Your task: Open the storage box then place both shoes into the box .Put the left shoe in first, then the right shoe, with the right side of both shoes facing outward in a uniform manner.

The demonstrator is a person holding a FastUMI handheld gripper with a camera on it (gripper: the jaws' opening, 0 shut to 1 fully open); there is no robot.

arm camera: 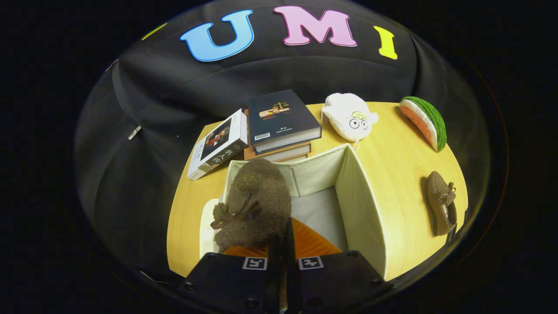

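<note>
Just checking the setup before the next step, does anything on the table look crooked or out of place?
One book leans tilted against the book stack rather than lying flat. Otherwise nothing stands out: the gripper holds a brown shoe over the open box.

— What sits on the counter [392, 174]?
— The open storage box [362, 205], a stack of books [279, 126], a white plush [348, 115], a watermelon toy [425, 122], one brown shoe [441, 203].
— And the gripper [283, 244]?
— Fingers nearly together.
</note>
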